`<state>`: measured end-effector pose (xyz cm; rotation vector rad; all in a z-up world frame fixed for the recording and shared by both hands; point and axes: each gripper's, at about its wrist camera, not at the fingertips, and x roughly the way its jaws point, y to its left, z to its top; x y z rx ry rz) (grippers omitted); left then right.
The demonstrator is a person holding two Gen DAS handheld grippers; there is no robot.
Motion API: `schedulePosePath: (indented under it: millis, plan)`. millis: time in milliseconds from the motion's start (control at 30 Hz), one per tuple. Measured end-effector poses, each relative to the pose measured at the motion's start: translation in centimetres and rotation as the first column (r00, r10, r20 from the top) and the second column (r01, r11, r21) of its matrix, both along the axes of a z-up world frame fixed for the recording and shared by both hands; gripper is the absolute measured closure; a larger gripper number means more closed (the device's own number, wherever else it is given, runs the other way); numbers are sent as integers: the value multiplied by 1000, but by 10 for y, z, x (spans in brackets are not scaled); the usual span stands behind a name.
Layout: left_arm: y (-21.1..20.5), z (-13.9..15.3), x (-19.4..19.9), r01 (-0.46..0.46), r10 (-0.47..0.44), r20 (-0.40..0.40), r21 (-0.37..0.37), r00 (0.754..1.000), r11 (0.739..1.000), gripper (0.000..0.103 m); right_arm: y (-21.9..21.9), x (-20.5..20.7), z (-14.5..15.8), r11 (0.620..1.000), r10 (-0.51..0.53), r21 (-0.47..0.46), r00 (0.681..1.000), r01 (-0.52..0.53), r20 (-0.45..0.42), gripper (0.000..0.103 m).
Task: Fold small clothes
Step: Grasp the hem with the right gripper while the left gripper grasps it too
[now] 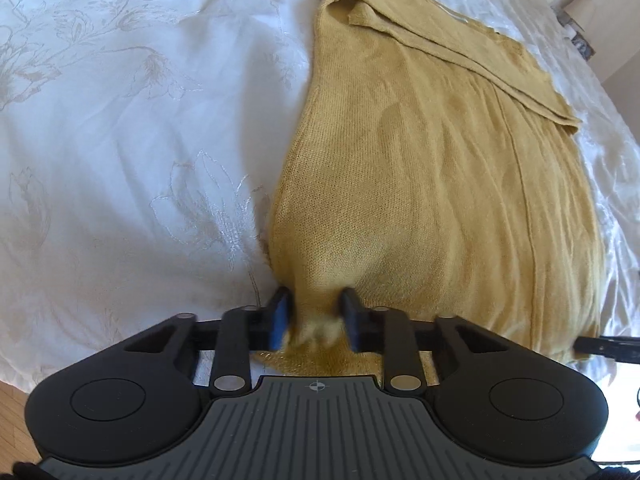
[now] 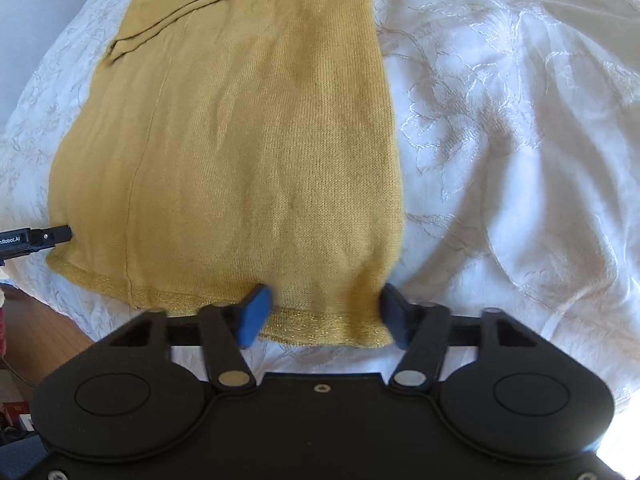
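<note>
A mustard-yellow knit garment (image 1: 432, 168) lies lengthwise on the white bed, its sleeves folded across the far end. My left gripper (image 1: 316, 316) is at the near hem's left corner, jaws partly closed with bunched yellow fabric between the blue pads (image 1: 280, 320). In the right wrist view the same garment (image 2: 248, 140) fills the middle. My right gripper (image 2: 324, 312) is wide open, straddling the near hem's right corner, its pads (image 2: 254, 316) resting on the fabric edge. The tip of the left gripper (image 2: 48, 236) shows at the far left.
The white embroidered bedspread (image 1: 120, 140) surrounds the garment on both sides (image 2: 512, 140). The bed edge and wooden floor (image 1: 16, 408) lie at the near left. Bedside furniture (image 1: 576, 12) stands at the far right.
</note>
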<state>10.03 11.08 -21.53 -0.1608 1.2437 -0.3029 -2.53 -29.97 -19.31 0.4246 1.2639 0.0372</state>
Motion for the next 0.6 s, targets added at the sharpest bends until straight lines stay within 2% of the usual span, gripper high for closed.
schedulePosePath:
  millis: [33, 67, 167, 333, 433, 600]
  plan:
    - [3, 2, 0, -11, 11, -5, -20, 1000, 1000, 93, -2, -1, 1, 1000, -12, 27, 1000, 12, -5, 83]
    - [4, 5, -1, -14, 14, -3, -25, 1000, 1000, 95, -5, -1, 3, 998, -27, 60, 1000, 28, -5, 86]
    - [2, 21, -3, -4, 4, 21, -37, 1000, 999, 97, -12, -2, 21, 994, -56, 91, 998, 54, 21, 86]
    - [5, 61, 7, -57, 69, 79, -144, 994, 988, 97, -23, 8, 58, 991, -90, 113, 989, 77, 115, 86]
    - [3, 88, 26, -71, 96, 129, -189, 987, 979, 97, -31, 23, 87, 987, -123, 125, 974, 101, 188, 86]
    - [-6, 121, 77, -74, 129, 220, -243, 967, 967, 97, -41, 74, 119, 979, -186, 140, 938, 150, 293, 86]
